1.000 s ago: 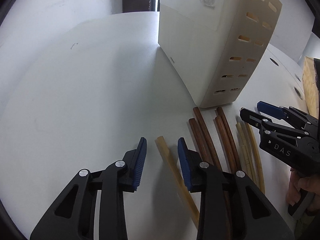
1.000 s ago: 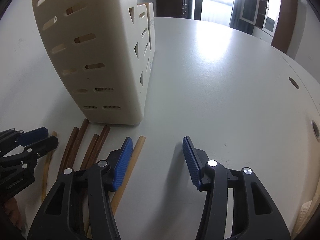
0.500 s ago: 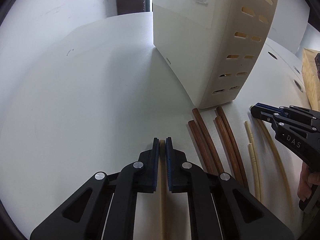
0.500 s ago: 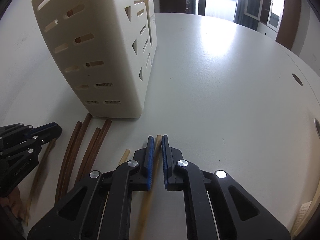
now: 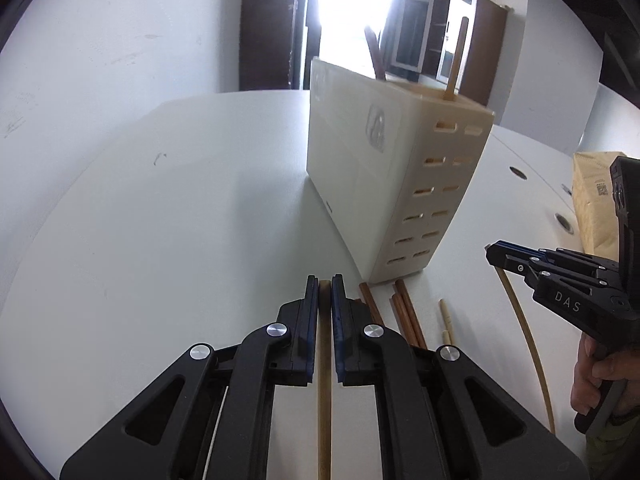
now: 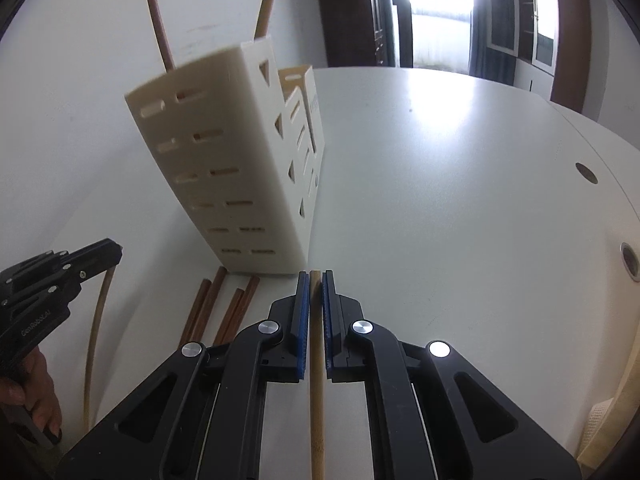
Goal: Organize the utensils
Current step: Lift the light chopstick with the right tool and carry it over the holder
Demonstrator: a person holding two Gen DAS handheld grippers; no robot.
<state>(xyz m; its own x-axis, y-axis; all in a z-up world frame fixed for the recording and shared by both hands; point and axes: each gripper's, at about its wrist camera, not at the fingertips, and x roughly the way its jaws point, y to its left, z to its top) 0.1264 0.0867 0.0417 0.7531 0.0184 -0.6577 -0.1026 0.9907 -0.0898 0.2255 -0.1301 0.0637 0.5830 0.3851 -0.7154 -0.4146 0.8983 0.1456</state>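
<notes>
My left gripper (image 5: 325, 284) is shut on a light wooden chopstick (image 5: 324, 380) and holds it above the white table. My right gripper (image 6: 315, 278) is shut on another light wooden chopstick (image 6: 317, 380), also lifted. The cream slotted utensil holder (image 5: 400, 184) stands ahead; it also shows in the right wrist view (image 6: 236, 176). A brown chopstick (image 6: 160, 28) and a light one (image 5: 456, 60) stand in it. Brown chopsticks (image 5: 404, 312) and pale chopsticks (image 5: 448, 324) lie on the table in front of the holder.
The right gripper (image 5: 560, 280) shows at the right of the left wrist view, the left gripper (image 6: 52, 280) at the left of the right wrist view. A tan box (image 5: 596, 196) stands at the far right. The table (image 6: 460, 200) has round holes near its edge.
Both grippers closed on a light chopstick each and lifted them off the table. The views tilted up, so the top of the holder now shows.
</notes>
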